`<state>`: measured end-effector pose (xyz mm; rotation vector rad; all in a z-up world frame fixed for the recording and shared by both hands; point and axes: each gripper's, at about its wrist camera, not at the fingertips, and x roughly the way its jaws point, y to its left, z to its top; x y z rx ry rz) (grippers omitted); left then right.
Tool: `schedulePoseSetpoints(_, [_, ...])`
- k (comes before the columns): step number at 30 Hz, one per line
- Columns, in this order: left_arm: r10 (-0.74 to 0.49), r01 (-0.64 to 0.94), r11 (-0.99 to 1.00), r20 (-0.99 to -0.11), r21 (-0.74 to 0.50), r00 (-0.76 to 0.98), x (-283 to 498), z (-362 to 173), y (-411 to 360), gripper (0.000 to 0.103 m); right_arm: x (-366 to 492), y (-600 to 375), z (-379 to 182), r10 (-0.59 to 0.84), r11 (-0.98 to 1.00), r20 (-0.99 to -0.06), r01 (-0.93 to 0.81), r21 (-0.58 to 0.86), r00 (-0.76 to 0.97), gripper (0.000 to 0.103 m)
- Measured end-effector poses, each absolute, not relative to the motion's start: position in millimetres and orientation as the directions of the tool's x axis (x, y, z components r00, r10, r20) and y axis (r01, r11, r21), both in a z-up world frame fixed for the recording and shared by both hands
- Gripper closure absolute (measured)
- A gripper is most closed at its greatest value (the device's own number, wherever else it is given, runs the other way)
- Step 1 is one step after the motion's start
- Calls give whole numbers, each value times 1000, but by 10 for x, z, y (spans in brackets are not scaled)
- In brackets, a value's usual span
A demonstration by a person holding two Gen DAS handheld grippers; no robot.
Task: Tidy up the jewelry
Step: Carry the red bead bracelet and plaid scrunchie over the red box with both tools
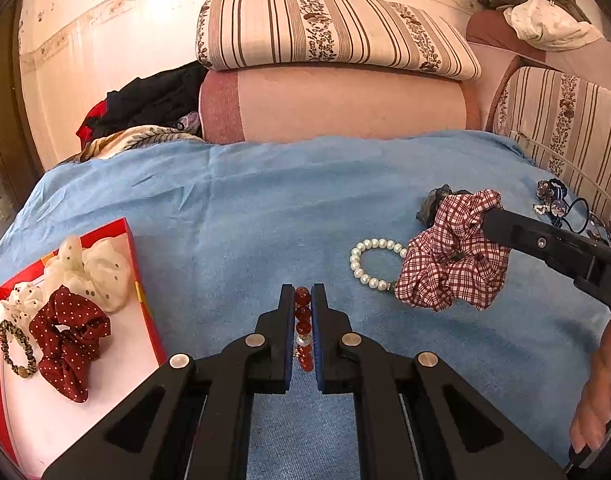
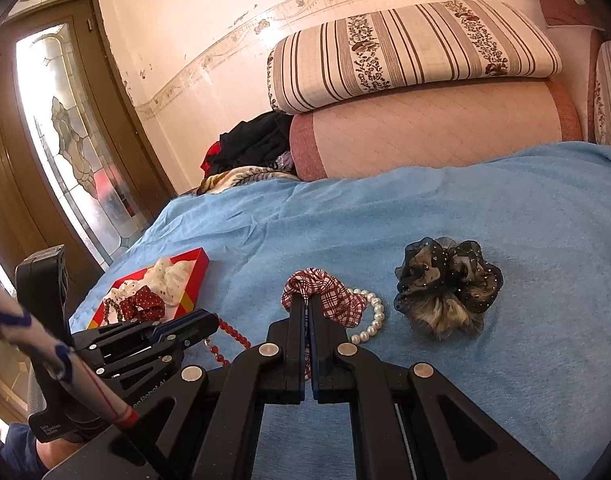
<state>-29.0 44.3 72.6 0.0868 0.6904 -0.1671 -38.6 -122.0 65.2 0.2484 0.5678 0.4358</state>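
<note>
My left gripper (image 1: 303,292) is shut on a red bead bracelet (image 1: 303,322) over the blue blanket; it also shows in the right wrist view (image 2: 209,322) with the beads (image 2: 233,332) hanging from it. My right gripper (image 2: 308,300) is shut on a red-checked scrunchie (image 2: 325,290), which hangs lifted in the left wrist view (image 1: 453,264). A white pearl bracelet (image 1: 369,258) lies on the blanket beside it. A red box (image 1: 143,304) at the left holds a cream scrunchie (image 1: 93,268), a dark red dotted scrunchie (image 1: 69,336) and a leopard hair tie (image 1: 15,348).
A dark sheer scrunchie (image 2: 447,280) lies right of the checked one. Hair ties and small jewelry (image 1: 557,204) sit at the blanket's right edge. Striped cushions (image 1: 329,32) and a pink bolster (image 1: 345,104) stand behind. Dark clothes (image 1: 153,100) lie at the back left.
</note>
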Motion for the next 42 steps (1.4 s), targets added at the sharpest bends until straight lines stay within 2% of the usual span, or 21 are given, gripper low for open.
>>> schedulePoseSetpoints(22, [-110, 158, 987, -583, 31, 805, -425, 930, 510, 96, -612, -1044, 809, 457, 880, -435, -324, 346, 776, 101])
schedulePoseSetpoints(42, [-76, 69, 997, -521, -33, 850, -689, 1244, 1133, 96, -995, -485, 902, 490, 866, -460, -352, 356, 741, 101])
